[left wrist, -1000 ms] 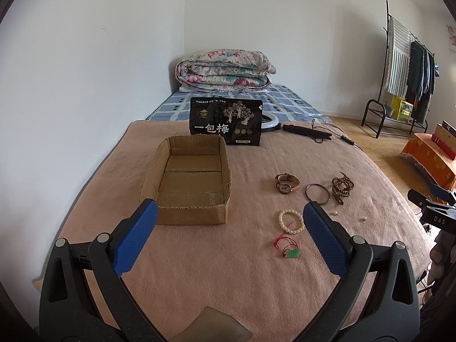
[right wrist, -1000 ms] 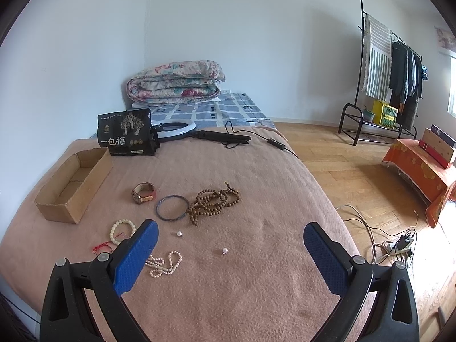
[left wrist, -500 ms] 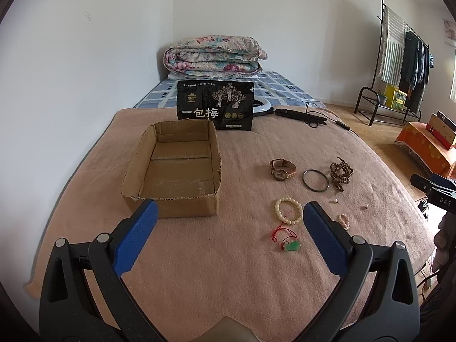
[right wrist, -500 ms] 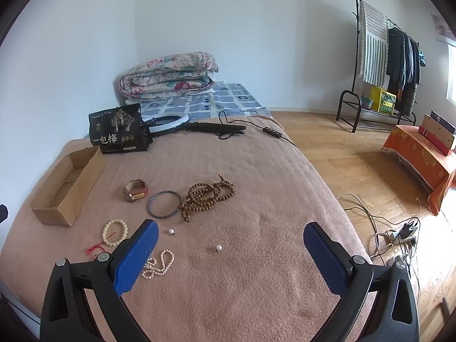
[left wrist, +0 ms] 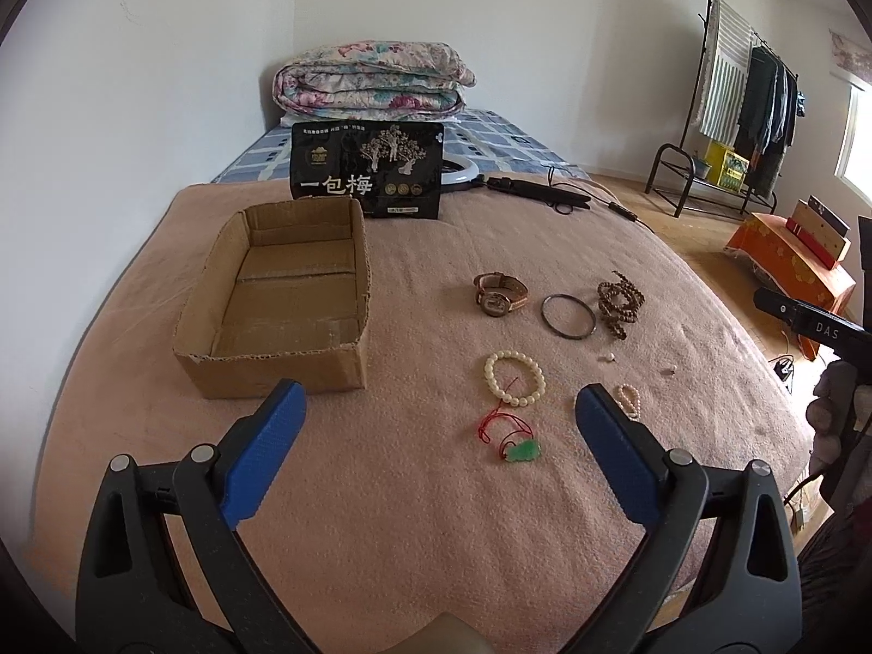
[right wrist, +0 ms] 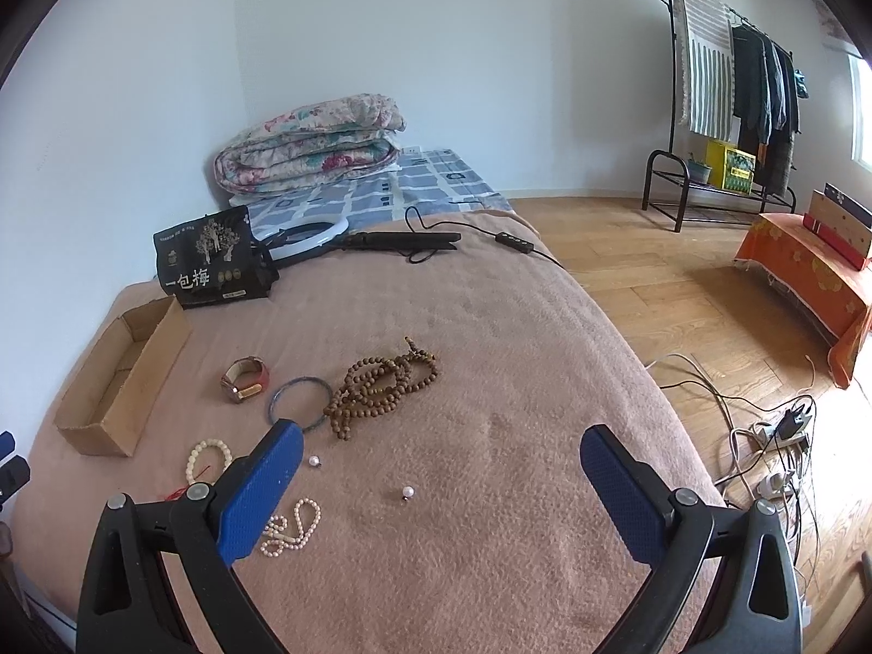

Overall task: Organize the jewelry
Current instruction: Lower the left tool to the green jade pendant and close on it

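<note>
So: left gripper (left wrist: pixel 436 414) wide, empty; right gripper (right wrist: pixel 441 455) likewise. Box (left wrist: pixel 283 300) on blanket (left wrist: pixel 436 518); watch (left wrist: pixel 498 294), bangle (left wrist: pixel 568 316), beads (left wrist: pixel 618 302) beside it; two small pearls (right wrist: pixel 407 491), perhaps earrings

In the left wrist view, we see only part of the pearl strand (left wrist: pixel 628 399), its near end covered by the left gripper (left wrist: pixel 440 409)'s right-hand finger. In the right wrist view, the right gripper (right wrist: pixel 442 455)'s left-hand finger covers the near arc of the bangle (right wrist: pixel 298 400), part of the white bead bracelet (right wrist: pixel 207 455) and most of the red cord (right wrist: pixel 180 491). The two loose pearls (right wrist: pixel 407 491) are too small for us to say, though perhaps each carries a small metal fitting. The cardboard box (right wrist: pixel 117 376) floor is mostly hidden behind its wall.
</note>
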The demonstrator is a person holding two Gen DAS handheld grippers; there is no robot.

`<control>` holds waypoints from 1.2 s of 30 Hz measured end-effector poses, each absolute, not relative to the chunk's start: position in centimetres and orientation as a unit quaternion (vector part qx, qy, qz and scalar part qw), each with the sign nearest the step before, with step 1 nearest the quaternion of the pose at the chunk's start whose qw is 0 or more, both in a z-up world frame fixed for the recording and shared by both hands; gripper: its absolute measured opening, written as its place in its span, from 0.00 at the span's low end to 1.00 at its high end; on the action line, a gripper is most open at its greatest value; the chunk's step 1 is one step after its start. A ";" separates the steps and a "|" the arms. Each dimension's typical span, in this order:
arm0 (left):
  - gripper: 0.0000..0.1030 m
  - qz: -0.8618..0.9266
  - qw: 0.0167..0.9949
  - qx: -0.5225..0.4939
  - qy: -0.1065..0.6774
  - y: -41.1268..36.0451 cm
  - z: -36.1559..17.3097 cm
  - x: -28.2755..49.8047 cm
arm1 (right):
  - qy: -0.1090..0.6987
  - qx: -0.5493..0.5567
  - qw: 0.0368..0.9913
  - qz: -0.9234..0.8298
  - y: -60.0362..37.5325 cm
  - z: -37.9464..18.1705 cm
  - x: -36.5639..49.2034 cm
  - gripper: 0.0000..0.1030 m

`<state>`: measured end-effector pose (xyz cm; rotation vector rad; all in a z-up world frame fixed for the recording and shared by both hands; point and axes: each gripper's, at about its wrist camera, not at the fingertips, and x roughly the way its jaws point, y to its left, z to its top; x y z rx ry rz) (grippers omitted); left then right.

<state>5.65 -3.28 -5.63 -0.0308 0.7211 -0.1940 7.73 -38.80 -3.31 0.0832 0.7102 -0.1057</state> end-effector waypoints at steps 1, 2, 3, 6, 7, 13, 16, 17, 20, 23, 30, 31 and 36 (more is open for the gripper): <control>0.97 -0.099 0.929 -0.015 0.356 -3.4 -5.8 5.7 | 0.349 0.039 0.935 -0.051 -38.7 -3.4 7.9 1.00; 0.96 -0.102 0.927 -0.014 0.361 -3.6 -6.1 5.7 | 0.352 0.036 0.934 -0.049 -38.6 -3.5 8.1 0.99; 0.94 -0.105 0.925 -0.011 0.364 -3.9 -6.3 5.8 | 0.354 0.034 0.934 -0.047 -38.6 -3.6 8.3 0.99; 0.93 -0.114 0.921 -0.010 0.372 -4.4 -6.8 5.8 | 0.358 0.023 0.932 -0.040 -38.2 -3.9 8.9 0.99; 0.93 -0.117 0.920 -0.010 0.375 -4.5 -7.0 5.8 | 0.361 0.018 0.932 -0.037 -38.1 -4.0 9.1 0.98; 0.85 -0.131 0.907 -0.017 0.400 -5.1 -8.4 6.3 | 0.382 0.014 0.924 -0.022 -38.1 -5.2 10.2 0.92; 0.83 -0.139 0.901 -0.021 0.409 -5.5 -8.9 6.5 | 0.390 0.008 0.921 -0.011 -37.7 -5.7 10.6 0.92; 0.82 -0.143 0.899 -0.022 0.412 -5.7 -9.1 6.6 | 0.392 0.004 0.920 -0.006 -37.4 -5.8 10.7 0.91; 0.79 -0.152 0.893 -0.024 0.423 -6.3 -9.9 6.9 | 0.399 -0.009 0.917 0.010 -36.5 -6.2 11.3 0.88; 0.77 -0.163 0.886 -0.022 0.433 -7.0 -10.7 7.1 | 0.409 -0.018 0.912 0.029 -35.7 -6.8 12.0 0.86; 0.68 -0.169 0.870 -0.026 0.462 -7.8 -12.7 8.0 | 0.442 -0.016 0.894 0.071 -34.3 -9.1 14.1 0.80; 0.67 -0.169 0.869 -0.026 0.464 -7.9 -12.9 8.2 | 0.449 -0.011 0.890 0.076 -34.3 -9.5 14.4 0.78; 0.63 -0.167 0.863 -0.029 0.477 -8.2 -14.1 9.1 | 0.464 0.007 0.880 0.097 -33.9 -10.7 15.5 0.75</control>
